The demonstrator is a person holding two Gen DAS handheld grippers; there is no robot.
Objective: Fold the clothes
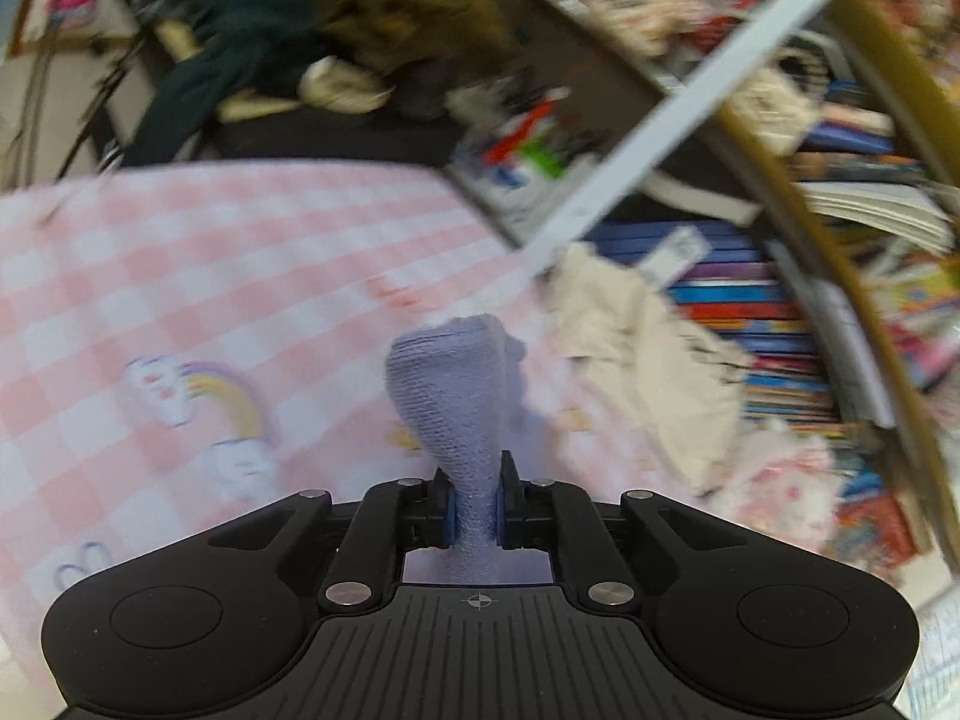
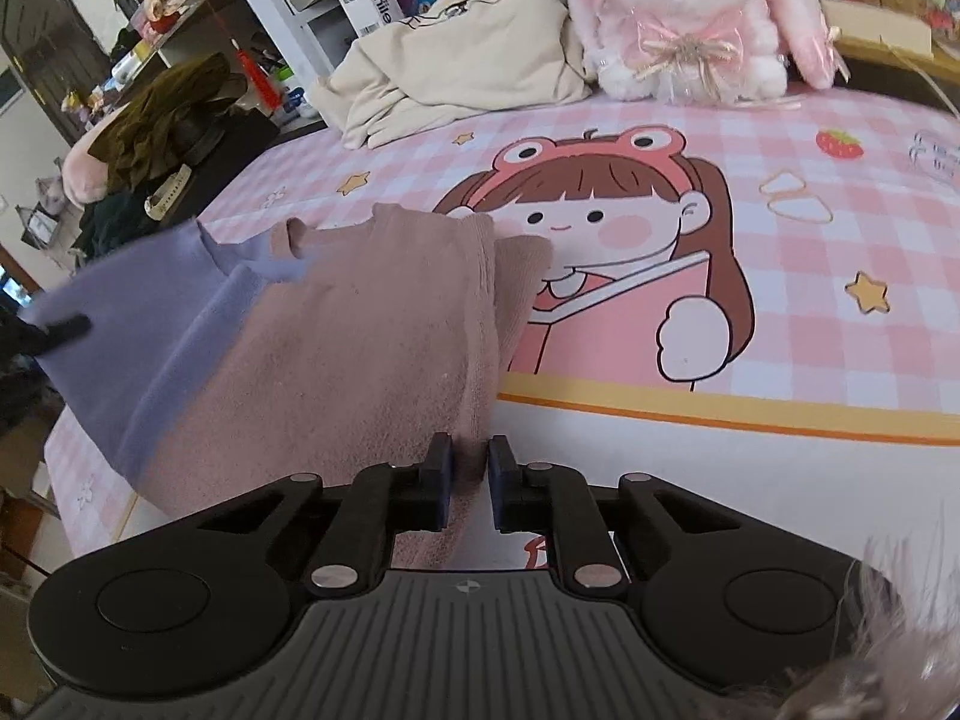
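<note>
The garment is a knit top, dusty pink (image 2: 360, 348) with a lavender part (image 2: 138, 324), lying on the pink checked bed sheet (image 2: 750, 438). In the right wrist view my right gripper (image 2: 469, 480) is shut on the pink top's near right edge, low over the sheet. The lavender part is lifted at the left, where a blurred black tip (image 2: 63, 329) holds it. In the left wrist view my left gripper (image 1: 474, 504) is shut on a bunched fold of the lavender cloth (image 1: 447, 384), raised above the sheet (image 1: 180, 276).
A cream garment (image 2: 468, 54) and a white plush rabbit (image 2: 678, 18) sit at the bed's far edge, before shelves of books (image 1: 780, 312). Dark clothes (image 2: 168, 120) are piled beyond the bed's left side. The printed girl on the sheet (image 2: 630, 252) lies to the right of the top.
</note>
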